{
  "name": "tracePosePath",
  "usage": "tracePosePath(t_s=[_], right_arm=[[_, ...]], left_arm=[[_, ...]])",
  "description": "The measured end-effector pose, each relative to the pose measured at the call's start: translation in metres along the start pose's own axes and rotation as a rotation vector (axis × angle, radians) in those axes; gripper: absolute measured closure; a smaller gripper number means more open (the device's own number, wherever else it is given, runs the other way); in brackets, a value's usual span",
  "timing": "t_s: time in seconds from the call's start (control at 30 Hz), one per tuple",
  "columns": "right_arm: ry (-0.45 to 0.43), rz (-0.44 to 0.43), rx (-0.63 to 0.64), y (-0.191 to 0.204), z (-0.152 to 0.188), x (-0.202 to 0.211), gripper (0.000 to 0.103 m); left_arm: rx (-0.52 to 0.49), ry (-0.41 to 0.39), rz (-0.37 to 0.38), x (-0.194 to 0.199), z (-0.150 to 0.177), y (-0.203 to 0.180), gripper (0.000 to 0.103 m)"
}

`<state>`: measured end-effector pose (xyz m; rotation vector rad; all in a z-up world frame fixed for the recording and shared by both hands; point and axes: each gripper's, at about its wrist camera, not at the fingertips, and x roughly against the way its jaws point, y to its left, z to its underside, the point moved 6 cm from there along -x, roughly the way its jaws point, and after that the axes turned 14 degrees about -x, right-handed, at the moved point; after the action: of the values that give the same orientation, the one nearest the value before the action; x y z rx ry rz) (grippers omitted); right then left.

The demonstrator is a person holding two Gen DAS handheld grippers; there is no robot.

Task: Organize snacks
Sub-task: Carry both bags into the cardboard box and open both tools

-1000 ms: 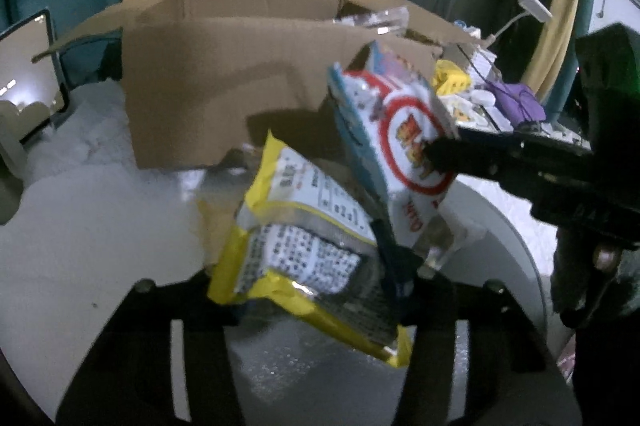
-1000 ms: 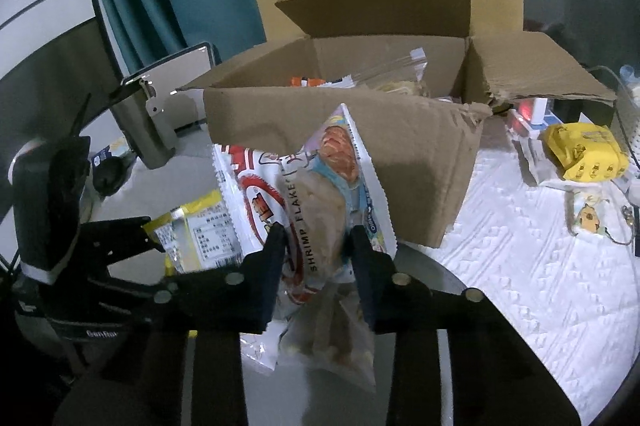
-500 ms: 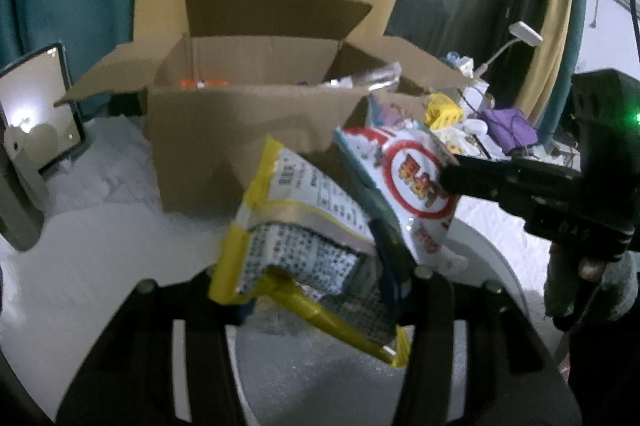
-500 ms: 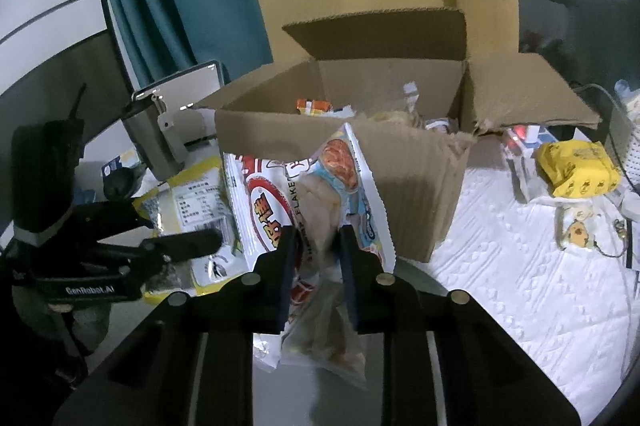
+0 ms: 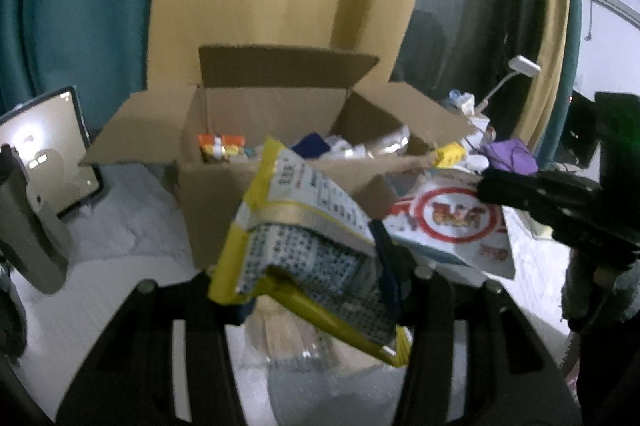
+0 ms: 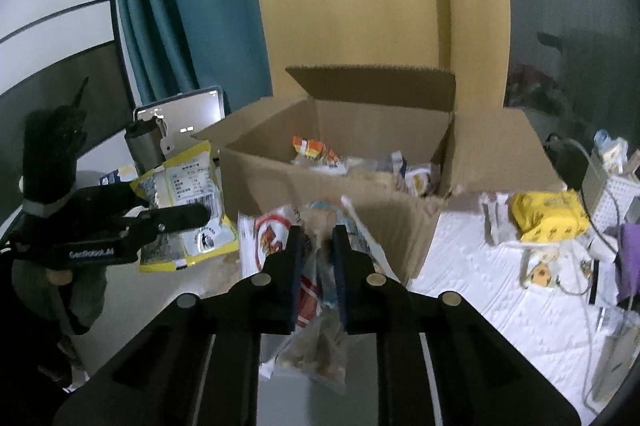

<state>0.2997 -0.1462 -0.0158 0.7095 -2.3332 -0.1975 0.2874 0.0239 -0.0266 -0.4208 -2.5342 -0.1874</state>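
Observation:
An open cardboard box (image 5: 224,202) (image 6: 360,198) stands ahead with several snack packs inside. My left gripper (image 5: 312,278) is shut on a yellow and white snack bag (image 5: 296,222), held up in front of the box; the bag also shows in the right wrist view (image 6: 192,194). My right gripper (image 6: 318,246) is shut on a shrimp flakes bag (image 6: 320,306) with a red circle, also seen in the left wrist view (image 5: 452,226), just below the box's near wall.
A tablet (image 5: 48,146) and a grey flask (image 6: 146,146) stand left of the box. A yellow pack (image 6: 548,214), a white basket (image 6: 612,194), cables and a purple cloth (image 5: 508,156) lie to the right on the white textured cloth (image 6: 480,286).
Both grippers rose with their bags and the view now looks down into the box. The shrimp flakes bag moved right, away from the yellow bag.

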Motion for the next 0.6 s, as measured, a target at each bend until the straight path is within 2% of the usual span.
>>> tracePosePath(t_s=[0.4, 0.6], right_arm=[[-0.014, 0.008, 0.034, 0.010, -0.015, 0.004, 0.091], [-0.063, 0.008, 0.091, 0.025, -0.036, 0.016, 0.092]], left_arm=[[0.003, -0.041, -0.010, 0.003, -0.018, 0.016, 0.053], [-0.031, -0.073, -0.024, 0.003, -0.036, 0.023, 0.053]])
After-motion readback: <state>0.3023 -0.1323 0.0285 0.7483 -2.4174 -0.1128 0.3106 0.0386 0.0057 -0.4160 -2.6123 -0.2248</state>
